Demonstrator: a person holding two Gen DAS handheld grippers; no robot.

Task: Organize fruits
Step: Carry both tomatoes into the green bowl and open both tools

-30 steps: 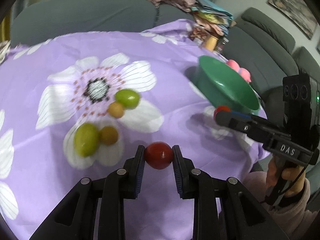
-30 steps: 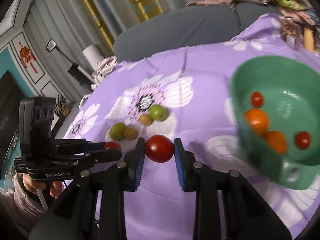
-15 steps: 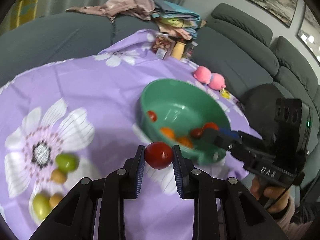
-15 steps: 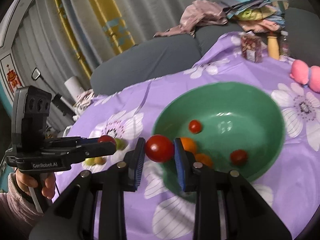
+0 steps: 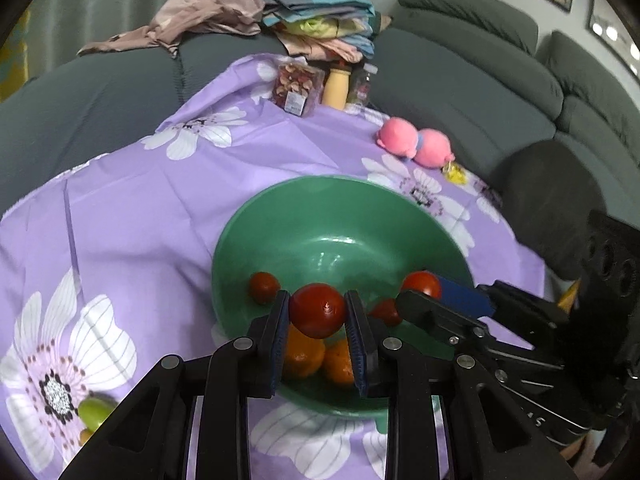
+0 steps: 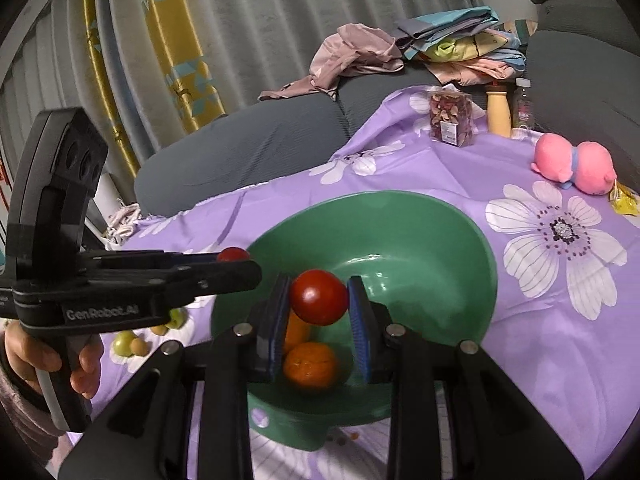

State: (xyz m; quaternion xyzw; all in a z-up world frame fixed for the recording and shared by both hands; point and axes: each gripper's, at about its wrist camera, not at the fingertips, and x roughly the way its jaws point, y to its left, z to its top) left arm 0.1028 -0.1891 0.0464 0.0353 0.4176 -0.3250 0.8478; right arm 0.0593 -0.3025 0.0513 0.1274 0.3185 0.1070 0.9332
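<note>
My left gripper (image 5: 318,312) is shut on a red tomato (image 5: 318,310) and holds it over the near side of the green bowl (image 5: 304,200). My right gripper (image 6: 319,298) is shut on another red tomato (image 6: 319,297), also over the green bowl (image 6: 400,208). The bowl holds oranges (image 5: 304,354) (image 6: 310,364) and small red tomatoes (image 5: 263,287). The right gripper shows in the left wrist view (image 5: 420,292), the left gripper in the right wrist view (image 6: 234,256). Green and brown fruits (image 6: 128,342) (image 5: 94,412) lie on the purple cloth to the left.
A purple flowered cloth (image 5: 140,216) covers the table. A pink plush toy (image 5: 414,146) lies at the far right. A snack box (image 5: 296,86) and bottles (image 5: 334,88) stand at the far edge. A grey sofa (image 5: 460,80) with piled clothes surrounds the table.
Both grippers have moved right from the loose fruits to above the green bowl, each still holding its tomato. The bowl now fills the middle of both views.
</note>
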